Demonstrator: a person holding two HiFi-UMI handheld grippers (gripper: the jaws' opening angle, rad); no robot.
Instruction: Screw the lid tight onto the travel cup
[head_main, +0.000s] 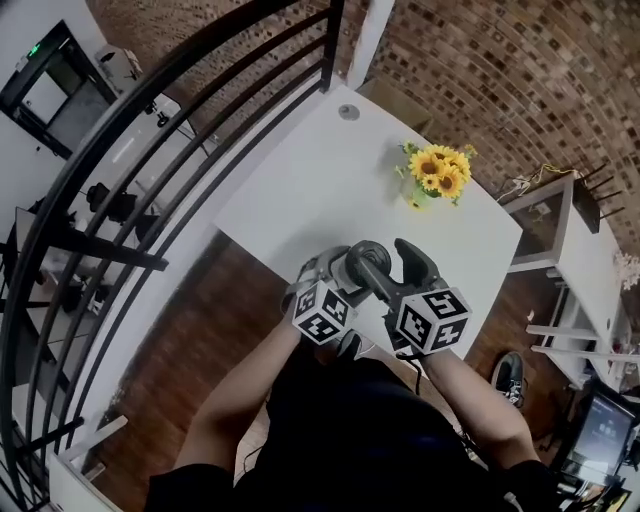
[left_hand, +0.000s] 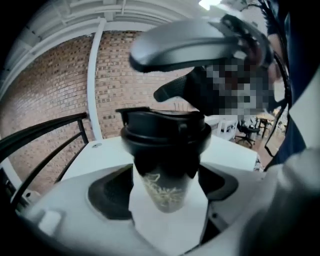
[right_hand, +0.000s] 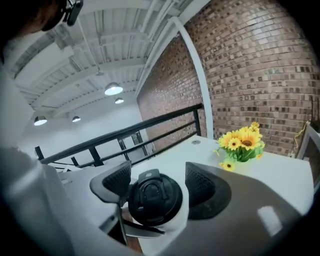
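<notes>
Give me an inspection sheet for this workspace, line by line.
Surface: white table, round grommet near its far edge.
Job's things: travel cup held in the air; black lid sits on it.
Clutter: pot of sunflowers on the table.
Grippers: left gripper shut on the cup's body; right gripper shut on the lid.
Cables: loose cords beyond the table.
Surroundings: black railing, brick wall, wooden floor.

Dark tapered travel cup (left_hand: 167, 175): base hidden, pale wall print blurred. Right gripper view: black round lid (right_hand: 152, 197) hides cup body.
</notes>
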